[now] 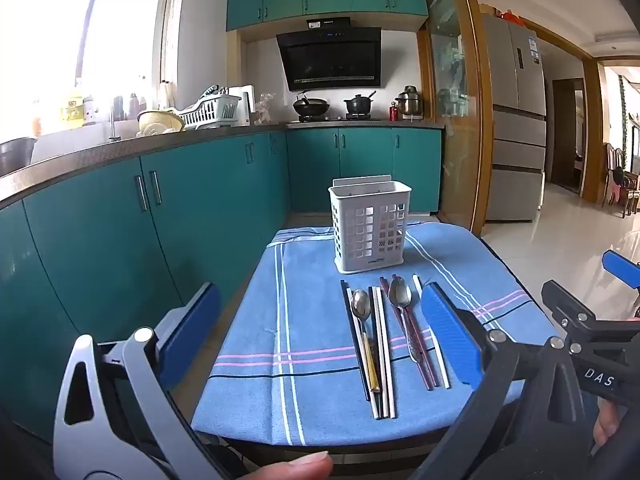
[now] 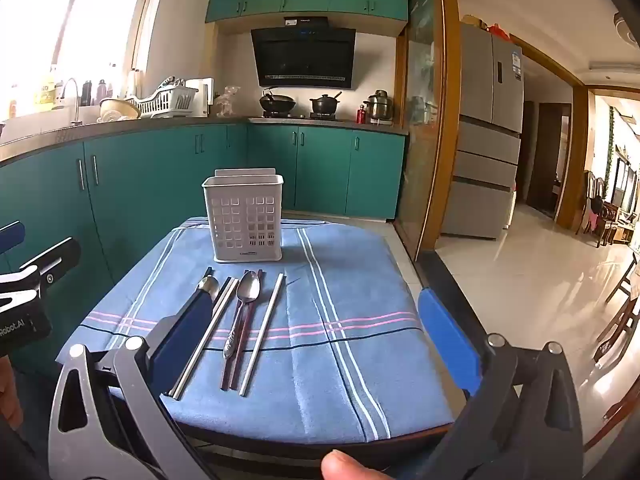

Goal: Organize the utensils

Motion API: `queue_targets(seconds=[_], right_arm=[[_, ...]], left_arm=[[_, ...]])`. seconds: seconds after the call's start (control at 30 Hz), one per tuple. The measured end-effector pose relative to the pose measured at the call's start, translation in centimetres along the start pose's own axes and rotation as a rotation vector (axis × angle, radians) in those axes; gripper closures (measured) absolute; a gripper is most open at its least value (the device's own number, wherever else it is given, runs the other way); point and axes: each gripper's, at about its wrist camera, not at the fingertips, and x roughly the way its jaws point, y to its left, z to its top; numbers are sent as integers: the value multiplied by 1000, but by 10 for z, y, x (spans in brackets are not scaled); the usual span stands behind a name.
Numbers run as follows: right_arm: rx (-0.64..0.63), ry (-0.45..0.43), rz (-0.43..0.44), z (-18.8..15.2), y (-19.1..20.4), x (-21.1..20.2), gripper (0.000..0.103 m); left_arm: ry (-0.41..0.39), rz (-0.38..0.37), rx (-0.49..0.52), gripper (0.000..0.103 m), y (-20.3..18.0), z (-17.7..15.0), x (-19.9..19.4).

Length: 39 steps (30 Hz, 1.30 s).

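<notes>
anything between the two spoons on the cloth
Yes, in the left wrist view, white and dark chopsticks lie lengthwise between the left spoon and the right spoon.

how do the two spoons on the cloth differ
The left spoon has a pale, gold-toned handle and lies among the black and white chopsticks. The right spoon is all metal with a patterned handle and lies over the dark red chopsticks; its bowl sits a little nearer the white holder. Both lie flat, bowls up, pointing toward the holder.
</notes>
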Motion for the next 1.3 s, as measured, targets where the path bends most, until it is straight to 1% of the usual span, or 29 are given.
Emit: queue_targets(seconds=[0.43, 0.63, 0.9, 1.3], right_arm=[[-1, -1, -3, 1, 0, 0, 3], [0, -6, -4, 3, 0, -8, 3], [-2, -6, -2, 2, 1, -7, 3], [-5, -17, -2, 1, 3, -9, 3]], left_arm=[[3, 3, 6, 4, -2, 6, -4], [3, 0, 9, 4, -2, 6, -3], [-1, -3, 5, 4, 0, 11, -16], [-7, -6, 11, 4, -3, 11, -18]])
